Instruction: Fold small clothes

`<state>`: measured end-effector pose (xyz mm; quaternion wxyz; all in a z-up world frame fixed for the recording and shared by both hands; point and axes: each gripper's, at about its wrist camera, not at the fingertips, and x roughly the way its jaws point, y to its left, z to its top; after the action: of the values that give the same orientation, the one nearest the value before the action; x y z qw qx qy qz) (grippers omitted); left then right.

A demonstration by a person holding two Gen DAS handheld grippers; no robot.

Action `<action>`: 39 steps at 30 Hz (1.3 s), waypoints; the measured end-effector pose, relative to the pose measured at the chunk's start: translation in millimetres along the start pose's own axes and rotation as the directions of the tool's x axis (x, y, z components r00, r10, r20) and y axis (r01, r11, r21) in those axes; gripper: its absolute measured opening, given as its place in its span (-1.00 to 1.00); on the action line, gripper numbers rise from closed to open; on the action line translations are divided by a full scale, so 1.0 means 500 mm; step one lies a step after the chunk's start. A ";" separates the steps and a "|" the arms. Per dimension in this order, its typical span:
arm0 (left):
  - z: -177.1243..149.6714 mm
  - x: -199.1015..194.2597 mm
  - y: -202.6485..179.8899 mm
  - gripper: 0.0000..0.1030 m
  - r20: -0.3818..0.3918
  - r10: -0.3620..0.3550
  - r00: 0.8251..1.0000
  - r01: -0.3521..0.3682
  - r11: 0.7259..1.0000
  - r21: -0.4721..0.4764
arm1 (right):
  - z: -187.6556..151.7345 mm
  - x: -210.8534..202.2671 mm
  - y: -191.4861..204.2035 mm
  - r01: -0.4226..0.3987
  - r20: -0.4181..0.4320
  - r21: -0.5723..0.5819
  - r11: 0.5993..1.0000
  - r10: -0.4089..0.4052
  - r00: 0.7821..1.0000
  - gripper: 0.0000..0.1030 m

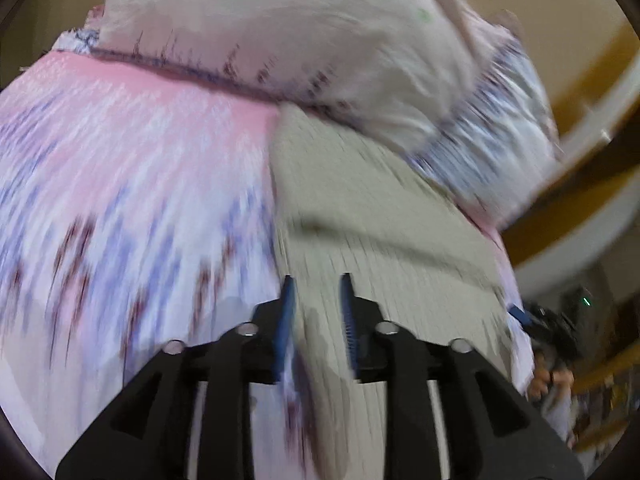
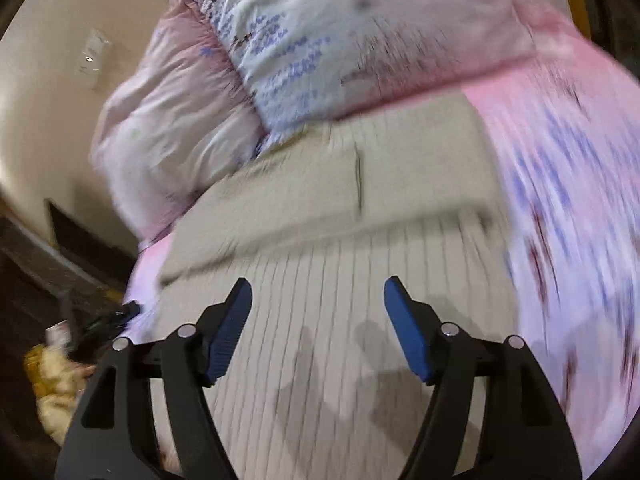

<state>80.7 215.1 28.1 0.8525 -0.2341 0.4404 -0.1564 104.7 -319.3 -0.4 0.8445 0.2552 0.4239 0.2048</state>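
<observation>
A beige ribbed garment [image 1: 360, 216] lies flat on a pink patterned bedsheet [image 1: 120, 168]. It also shows in the right wrist view [image 2: 340, 264], with a folded upper layer toward the pillows. My left gripper [image 1: 318, 284] hovers over the garment's left edge, its blue pads a narrow gap apart with nothing between them. My right gripper [image 2: 318, 292] is wide open just above the garment's ribbed lower part. Both views are motion-blurred.
Pale patterned pillows [image 1: 280, 32] lie at the bed's head, also in the right wrist view [image 2: 320, 40]. The right gripper and holding hand [image 1: 552, 344] show at the bed's right edge. A beige wall [image 2: 48, 80] stands beyond the bed's left edge.
</observation>
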 end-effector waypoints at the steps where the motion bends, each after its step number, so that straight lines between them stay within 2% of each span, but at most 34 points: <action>1: -0.038 -0.028 -0.001 -0.18 -0.016 -0.017 1.000 0.017 1.000 0.022 | -0.021 -0.017 -0.007 -0.022 -0.012 0.010 1.000 0.022 1.000 0.33; 3: -0.102 -0.065 -0.002 -0.01 -0.057 -0.042 0.998 0.044 0.998 0.047 | -0.076 -0.068 -0.030 -0.055 -0.036 0.039 0.998 0.056 0.998 0.33; 5: -0.147 -0.078 0.002 0.12 -0.098 -0.051 0.994 0.055 0.998 0.037 | -0.131 -0.115 -0.058 -0.044 -0.041 0.087 0.995 0.048 0.998 0.36; 7: -0.182 -0.081 0.009 0.14 -0.150 -0.035 0.988 0.036 0.999 0.005 | -0.172 -0.152 -0.087 0.018 -0.049 0.139 0.990 -0.011 0.999 0.36; 8: -0.197 -0.086 0.004 0.14 -0.147 -0.028 0.989 0.028 1.000 -0.001 | -0.185 -0.156 -0.095 0.032 -0.066 0.164 0.986 -0.022 0.998 0.37; 11: -0.225 -0.095 -0.009 0.15 -0.198 -0.080 0.977 0.073 0.996 -0.041 | -0.224 -0.171 -0.110 0.022 -0.135 0.201 0.979 0.005 0.991 0.37; 16: -0.259 -0.094 -0.037 0.15 -0.257 -0.070 0.964 0.065 0.998 -0.025 | -0.271 -0.168 -0.109 0.016 -0.223 0.212 0.977 0.033 0.974 0.37; 18: -0.259 -0.094 -0.041 0.16 -0.248 -0.062 0.967 0.058 0.998 -0.022 | -0.279 -0.146 -0.120 0.000 -0.245 0.240 0.971 0.061 0.968 0.25; 19: -0.260 -0.094 -0.039 0.15 -0.250 -0.063 0.966 0.055 0.998 -0.039 | -0.284 -0.132 -0.123 -0.012 -0.264 0.254 0.967 0.081 0.961 0.07; 23: -0.286 -0.085 -0.040 0.02 -0.311 -0.044 0.949 0.026 0.998 -0.063 | -0.306 -0.109 -0.119 -0.049 -0.308 0.259 0.965 0.131 0.942 -0.34; 27: -0.289 -0.070 -0.030 -0.18 -0.319 -0.095 0.943 0.060 0.991 -0.116 | -0.307 -0.106 -0.114 -0.084 -0.296 0.272 0.959 0.167 0.941 -0.63; 28: -0.290 -0.065 -0.031 -0.29 -0.324 -0.108 0.940 0.068 0.989 -0.131 | -0.309 -0.107 -0.109 -0.093 -0.295 0.268 0.959 0.174 0.939 -0.78; 29: -0.291 -0.060 -0.029 -0.35 -0.332 -0.130 0.934 0.083 0.985 -0.155 | -0.308 -0.109 -0.104 -0.100 -0.293 0.266 0.959 0.180 0.939 -0.82; 31: -0.295 -0.060 -0.025 -0.65 -0.344 -0.165 0.924 0.105 0.977 -0.185 | -0.308 -0.118 -0.091 -0.104 -0.291 0.243 0.964 0.175 0.941 -0.84; 33: -0.294 -0.060 -0.025 -0.81 -0.347 -0.195 0.917 0.126 0.969 -0.212 | -0.301 -0.124 -0.081 -0.106 -0.289 0.224 0.969 0.170 0.942 -0.85; 39: -0.264 -0.061 -0.040 -0.88 -0.302 -0.218 0.928 0.156 0.964 -0.216 | -0.268 -0.143 -0.038 -0.099 -0.244 0.128 0.987 0.129 0.961 -0.86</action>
<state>-46.3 178.3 -6.8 0.7239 -0.3259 0.5625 -0.2310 -42.3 -339.8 -36.5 0.7547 0.2994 0.5232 0.2591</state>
